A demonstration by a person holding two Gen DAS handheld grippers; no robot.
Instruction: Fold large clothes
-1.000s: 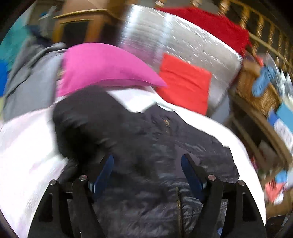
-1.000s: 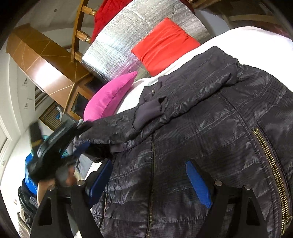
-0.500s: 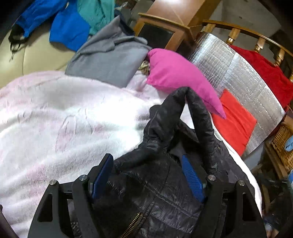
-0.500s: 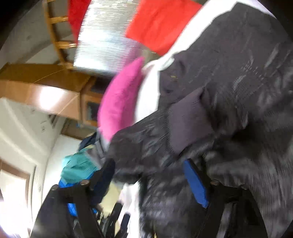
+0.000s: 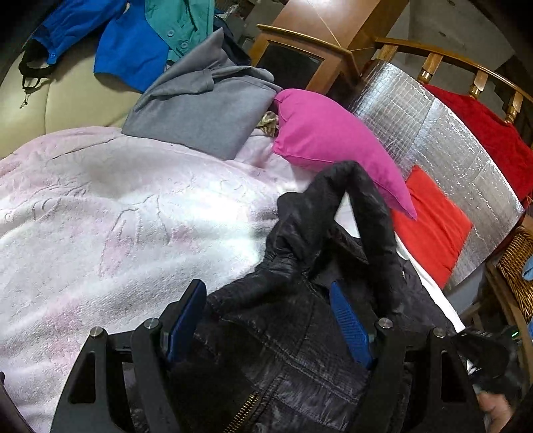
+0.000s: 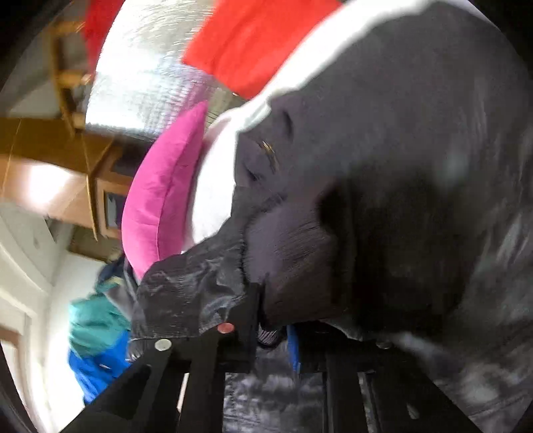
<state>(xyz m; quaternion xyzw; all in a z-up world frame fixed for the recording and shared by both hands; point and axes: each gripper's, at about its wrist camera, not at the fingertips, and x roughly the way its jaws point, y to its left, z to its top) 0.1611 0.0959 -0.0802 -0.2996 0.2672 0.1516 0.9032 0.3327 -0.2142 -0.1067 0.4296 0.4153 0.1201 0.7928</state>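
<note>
- the black quilted puffer jacket [image 5: 299,346] is lying on the pale pink fleece blanket [image 5: 100,226] that is covering the bed, with its brass zipper [image 5: 243,411] showing at the bottom of the left wrist view.
- one sleeve [image 5: 363,213] is standing up in a narrow arch above the jacket body, its top reaching up in front of the magenta pillow [image 5: 326,140].
- the left gripper [image 5: 269,319] is hovering over the jacket with its blue-padded fingers [image 5: 186,316] spread wide apart, gripping nothing, and jacket fabric is showing between them.
- the right gripper [image 6: 269,336] is sitting low in its own blurred view; its jaws are drawn close together and a fold of the jacket [image 6: 383,200] is bunching right at them, though whether they are actually pinching that cloth cannot be told through the blur.
- a grey sweatshirt [image 5: 206,106] is lying at the far edge of the blanket, just beside the magenta pillow.
- blue [image 5: 130,50] and teal [image 5: 180,26] garments are resting on a beige cushioned seat [image 5: 73,100] beyond it.
- a red cushion [image 5: 433,229] is leaning against a silver foil-covered headboard [image 5: 443,133], near the jacket's collar end.
- a red blanket [image 5: 479,126] is draping over the wooden rail above the foil.
</note>
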